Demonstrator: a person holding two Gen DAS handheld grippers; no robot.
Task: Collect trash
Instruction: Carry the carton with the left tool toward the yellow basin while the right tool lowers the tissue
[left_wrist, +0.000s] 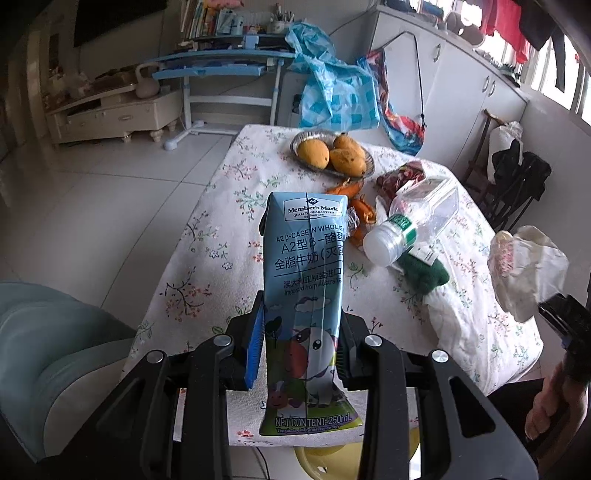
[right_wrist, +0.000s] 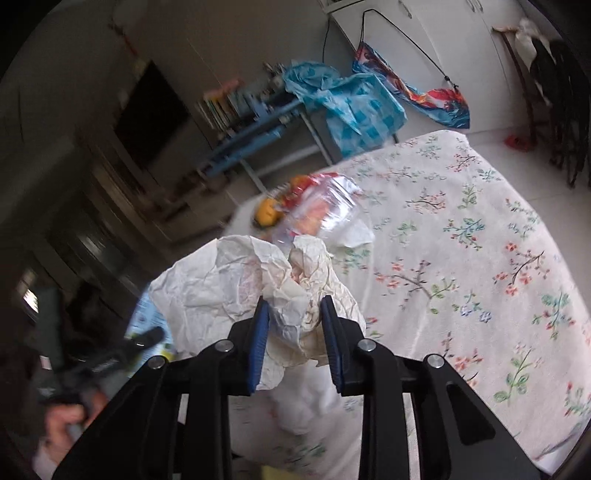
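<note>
Both hands are mid-collection: the left gripper (left_wrist: 301, 347) clamps a milk carton (left_wrist: 306, 280) upright between its pads, and the right gripper (right_wrist: 295, 343) pinches crumpled paper (right_wrist: 236, 288) lifted off the table (right_wrist: 461, 240). Beyond the carton lie a plastic bottle (left_wrist: 410, 225) and orange peels (left_wrist: 360, 210). Next, I judge, both loads need a bin, none visible.

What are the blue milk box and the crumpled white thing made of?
The milk box looks like coated paperboard: smooth, slightly glossy print, sharp folded edges and a flat seam. The crumpled white thing seems to be thin paper, matte, full of fine sharp creases with faint print; it could be a waxed food wrapper.
</note>
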